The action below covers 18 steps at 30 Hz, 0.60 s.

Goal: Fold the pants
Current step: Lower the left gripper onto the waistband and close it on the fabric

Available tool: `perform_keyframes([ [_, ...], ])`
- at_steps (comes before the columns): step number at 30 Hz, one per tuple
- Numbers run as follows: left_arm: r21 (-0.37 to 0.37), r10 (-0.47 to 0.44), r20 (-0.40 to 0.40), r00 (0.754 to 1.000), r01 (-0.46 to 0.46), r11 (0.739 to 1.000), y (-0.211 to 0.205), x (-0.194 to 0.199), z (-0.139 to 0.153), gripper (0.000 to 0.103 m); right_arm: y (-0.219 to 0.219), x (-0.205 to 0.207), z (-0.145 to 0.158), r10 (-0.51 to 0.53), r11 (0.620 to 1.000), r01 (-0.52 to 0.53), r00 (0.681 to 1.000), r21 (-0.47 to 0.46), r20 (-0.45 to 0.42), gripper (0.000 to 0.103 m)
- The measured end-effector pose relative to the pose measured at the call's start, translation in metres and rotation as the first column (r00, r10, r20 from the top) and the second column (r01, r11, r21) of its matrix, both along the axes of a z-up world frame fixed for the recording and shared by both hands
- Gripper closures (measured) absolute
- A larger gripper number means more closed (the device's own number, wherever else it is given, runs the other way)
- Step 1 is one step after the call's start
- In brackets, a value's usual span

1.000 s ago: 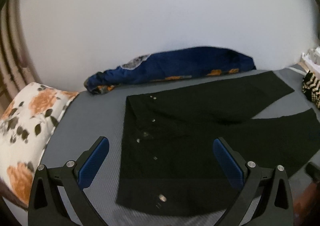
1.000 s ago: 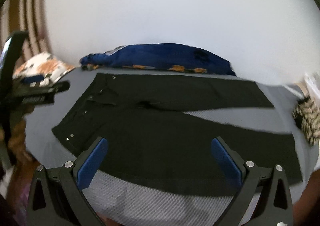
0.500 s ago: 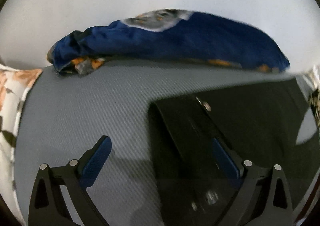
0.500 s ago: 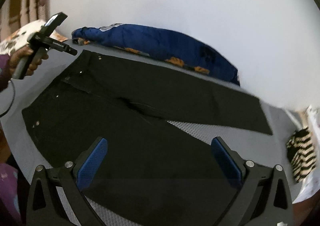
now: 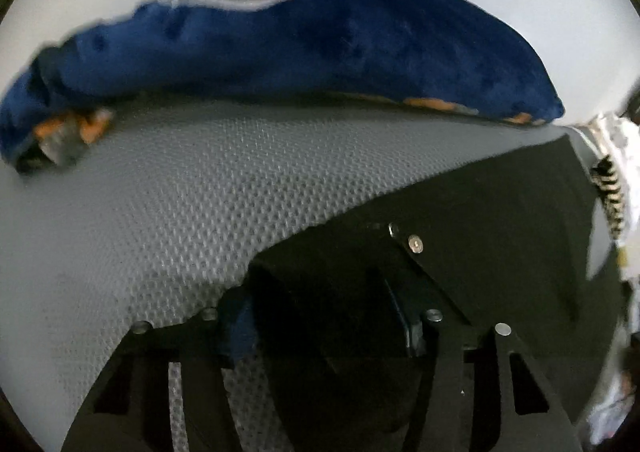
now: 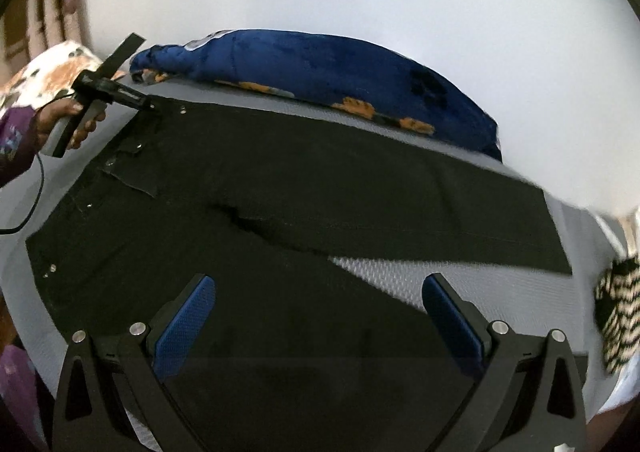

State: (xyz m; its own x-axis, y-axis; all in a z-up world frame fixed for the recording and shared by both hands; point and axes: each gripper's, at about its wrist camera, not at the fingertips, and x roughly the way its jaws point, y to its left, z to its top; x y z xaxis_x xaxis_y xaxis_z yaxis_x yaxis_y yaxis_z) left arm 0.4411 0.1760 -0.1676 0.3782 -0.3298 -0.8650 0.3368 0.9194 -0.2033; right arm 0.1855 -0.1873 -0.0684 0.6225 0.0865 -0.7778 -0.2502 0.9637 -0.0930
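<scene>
**A:** Well, the black pants [image 6: 304,211] lie flat and unfolded on the grey mesh-textured bed surface [image 5: 200,187], both legs spread apart toward the right, waistband at the left. No fold is made yet.

**B:** And the grippers?

**A:** The left gripper [image 5: 324,316] sits at the far waistband corner, its jaws having just been closing, with the corner's cloth bunched between them. The right wrist view shows it [image 6: 146,104] tip-down on that same corner, near the rivets, gripped by the person's hand [image 6: 70,123]. Whether the pads already pinch firmly is hard to say; dark cloth against dark fingers blurs the contact.

**B:** The right one?

**A:** The right gripper [image 6: 320,316] hovers over the near leg, jaws wide, holding nothing.

**B:** What remains?

**A:** Nearly everything, by my reading: bring one leg onto the other, then fold the length. The blue blanket [image 6: 320,67] along the wall and the floral pillow [image 6: 52,71] stay clear of the work.
</scene>
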Motion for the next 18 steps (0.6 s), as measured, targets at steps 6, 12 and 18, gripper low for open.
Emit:
perform_keyframes([
  [6, -0.138, 0.049, 0.037, 0.998, -0.043, 0.989, 0.013, -0.018, 0.015, 0.085, -0.007, 0.038, 0.012, 0.137, 0.99, -0.137, 0.991, -0.019, 0.002, 0.0],
  [12, -0.147, 0.097, 0.182, 0.978, -0.07, 0.987, -0.007, -0.058, 0.056, 0.086, -0.038, 0.108, 0.021, 0.334, 0.938, -0.337, 0.942, 0.084, 0.042, 0.008],
  [18, -0.181, 0.118, 0.283, 0.952, -0.068, 0.981, -0.011, -0.108, 0.088, 0.086, -0.038, 0.194, 0.0, 0.442, 0.896, -0.444, 0.893, 0.001, -0.079, 0.013],
])
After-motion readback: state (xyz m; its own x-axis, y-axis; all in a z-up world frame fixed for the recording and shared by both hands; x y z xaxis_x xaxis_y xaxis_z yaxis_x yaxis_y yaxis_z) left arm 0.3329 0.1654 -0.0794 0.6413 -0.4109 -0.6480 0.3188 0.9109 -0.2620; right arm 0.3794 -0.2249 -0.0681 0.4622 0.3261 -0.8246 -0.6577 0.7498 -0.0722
